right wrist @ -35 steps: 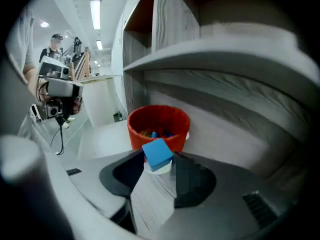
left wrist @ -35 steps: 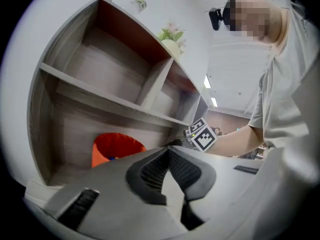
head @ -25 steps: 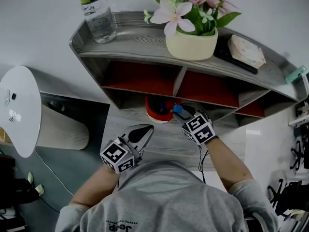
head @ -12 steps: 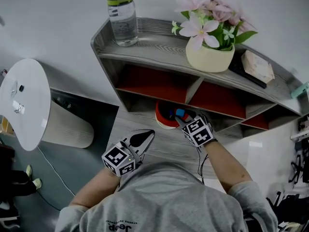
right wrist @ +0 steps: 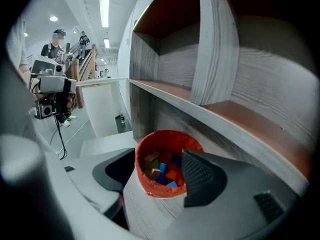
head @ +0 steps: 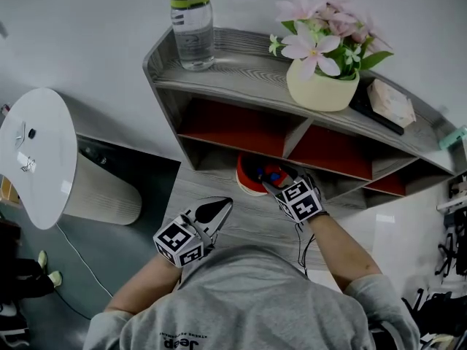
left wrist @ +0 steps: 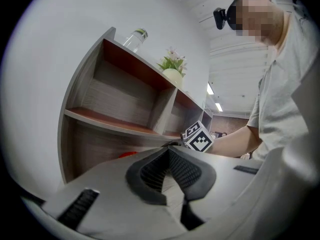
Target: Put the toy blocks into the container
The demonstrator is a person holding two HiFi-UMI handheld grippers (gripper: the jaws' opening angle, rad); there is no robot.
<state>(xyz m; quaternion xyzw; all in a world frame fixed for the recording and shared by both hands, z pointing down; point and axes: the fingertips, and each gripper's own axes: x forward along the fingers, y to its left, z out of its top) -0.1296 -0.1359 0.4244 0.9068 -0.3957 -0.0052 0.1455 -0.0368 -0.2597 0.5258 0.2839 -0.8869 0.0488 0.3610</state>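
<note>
Over container (right wrist: 155,190), release step: right hand-held gripper (right wrist: 159,156) opening, nothing between jaws; left hand-held gripper (left wrist: 168,151) clenched empty; next, retract.

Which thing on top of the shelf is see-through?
The water bottle at the left end of the shelf: you can see through its clear plastic. The cream flowerpot and the pale box beside it are solid.

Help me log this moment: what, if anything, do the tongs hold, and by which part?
Nothing is held. The right tongs are opening at the red container, nothing between their jaws; the blocks lie inside. The left tongs are shut, empty.
</note>
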